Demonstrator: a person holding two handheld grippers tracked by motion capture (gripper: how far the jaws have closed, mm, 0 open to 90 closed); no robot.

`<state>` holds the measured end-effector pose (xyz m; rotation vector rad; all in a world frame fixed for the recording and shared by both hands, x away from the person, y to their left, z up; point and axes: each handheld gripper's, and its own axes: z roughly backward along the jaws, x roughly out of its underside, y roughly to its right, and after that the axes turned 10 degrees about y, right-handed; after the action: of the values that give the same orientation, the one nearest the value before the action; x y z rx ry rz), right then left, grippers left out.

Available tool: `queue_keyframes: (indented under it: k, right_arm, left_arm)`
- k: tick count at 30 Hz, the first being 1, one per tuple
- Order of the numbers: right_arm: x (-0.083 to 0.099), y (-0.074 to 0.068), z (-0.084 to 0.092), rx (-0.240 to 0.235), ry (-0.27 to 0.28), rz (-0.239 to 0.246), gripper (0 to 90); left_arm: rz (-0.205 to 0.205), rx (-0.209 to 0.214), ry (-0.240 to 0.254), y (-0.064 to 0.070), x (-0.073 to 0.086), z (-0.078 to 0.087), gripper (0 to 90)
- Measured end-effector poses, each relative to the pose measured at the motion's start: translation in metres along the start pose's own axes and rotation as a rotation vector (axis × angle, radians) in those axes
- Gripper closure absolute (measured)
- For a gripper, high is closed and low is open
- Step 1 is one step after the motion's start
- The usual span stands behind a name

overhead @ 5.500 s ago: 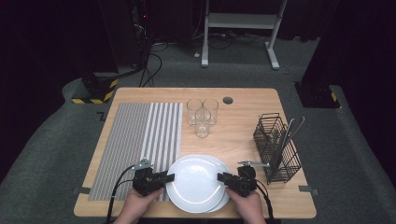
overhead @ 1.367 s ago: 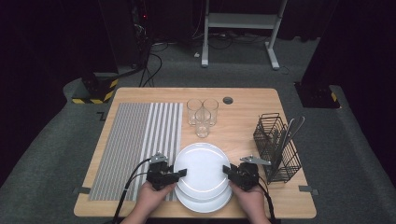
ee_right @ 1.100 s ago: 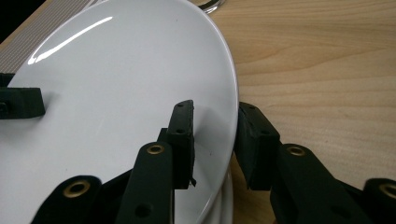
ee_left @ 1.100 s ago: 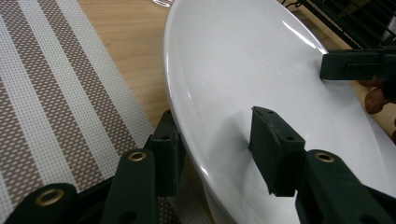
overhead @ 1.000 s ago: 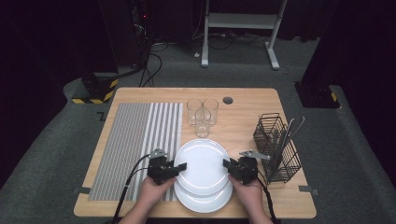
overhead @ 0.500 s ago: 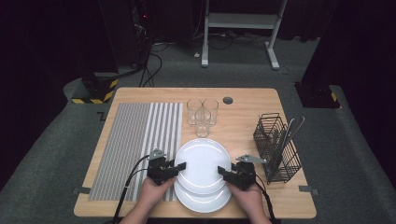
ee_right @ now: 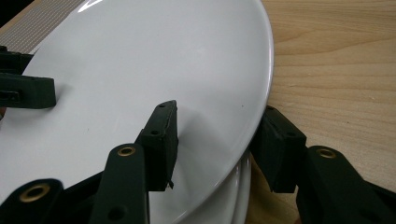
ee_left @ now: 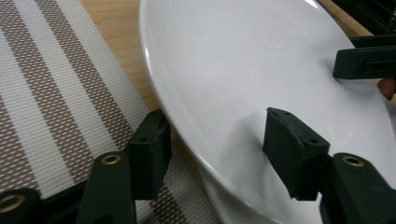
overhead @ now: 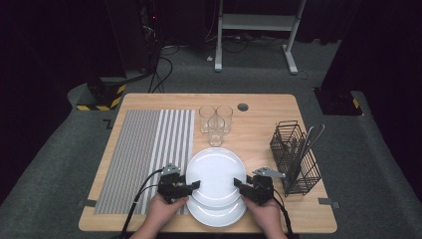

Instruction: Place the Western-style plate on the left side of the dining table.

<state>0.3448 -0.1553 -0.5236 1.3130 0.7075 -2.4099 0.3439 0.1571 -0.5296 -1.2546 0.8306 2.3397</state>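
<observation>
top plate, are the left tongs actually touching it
Cannot tell. In the left gripper view the left tongs straddle the top plate's rim, jaws having just opened wider; contact or gap isn't plain.

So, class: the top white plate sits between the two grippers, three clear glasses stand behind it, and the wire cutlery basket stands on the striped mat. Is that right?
Not quite. The wire cutlery basket stands on the bare wood at the right side of the table, not on the striped mat, which lies on the left; the high view shows this. The top white plate between the left gripper and right gripper, and the three clear glasses behind it, are as stated.
</observation>
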Motion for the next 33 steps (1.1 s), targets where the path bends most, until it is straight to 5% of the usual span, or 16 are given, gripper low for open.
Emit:
queue_keyframes:
  k: [9, 19, 33]
  right_arm:
    - [-0.002, 0.004, 0.000, -0.019, 0.007, 0.009, 55.0]
    - [-0.003, 0.003, -0.002, 0.035, 0.024, -0.004, 57.7]
    - [-0.009, 0.003, 0.012, 0.024, 0.150, -0.048, 71.0]
  left_arm:
    - [-0.011, 0.019, 0.012, 0.001, 0.001, -0.003, 42.3]
    - [-0.022, -0.002, 0.053, 0.004, -0.004, 0.003, 51.6]
    - [-0.012, -0.008, 0.138, 0.005, -0.013, 0.009, 59.9]
